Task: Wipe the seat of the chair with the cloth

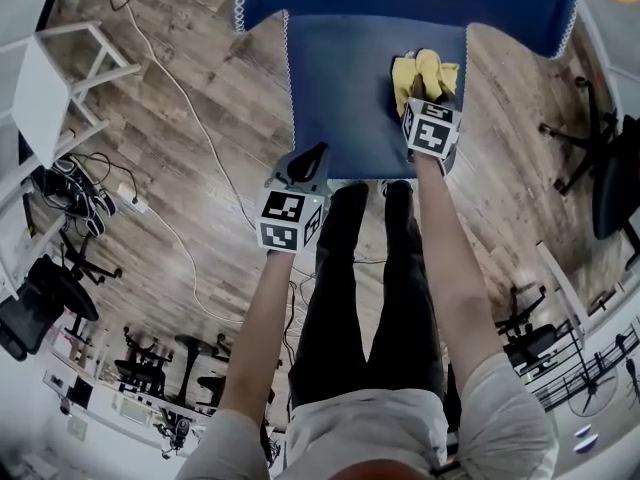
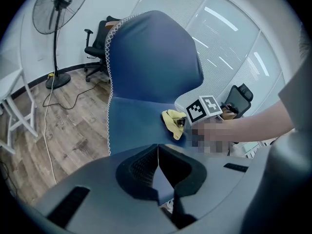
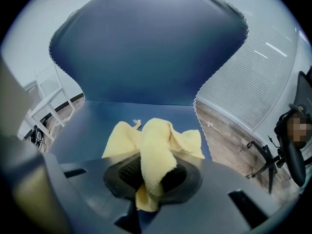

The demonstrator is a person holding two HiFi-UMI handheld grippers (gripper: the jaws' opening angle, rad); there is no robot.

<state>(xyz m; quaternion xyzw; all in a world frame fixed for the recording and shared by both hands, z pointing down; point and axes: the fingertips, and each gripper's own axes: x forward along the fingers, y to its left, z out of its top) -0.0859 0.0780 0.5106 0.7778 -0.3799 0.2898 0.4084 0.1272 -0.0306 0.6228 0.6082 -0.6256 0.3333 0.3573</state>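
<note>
Upper right of the head view: crumpled yellow terry cloth (image 1: 415,71) lying on the padded blue fabric chair seat (image 1: 340,98), close to its right edge and toward the back. Gripped there by the right gripper (image 1: 420,90), marker cube just below it in the frame. In the right gripper view, fingers (image 3: 127,172) closed on a hanging fold of the cloth, yellow strip running down between the black ribbed pads, the rest bunched on the seat just ahead. Behind it, filling the top of that frame, the tall blue backrest (image 3: 146,48) with white scalloped trim.

Centre left of the head view: left gripper (image 1: 316,153) at the seat's front left corner, well apart from the cloth; contact with the seat not clear. In the left gripper view, fingers pressed together tip to tip, nothing between them. At that frame's upper left, a black pedestal fan (image 2: 56,4) standing on the wood-plank floor (image 2: 63,126).
</note>
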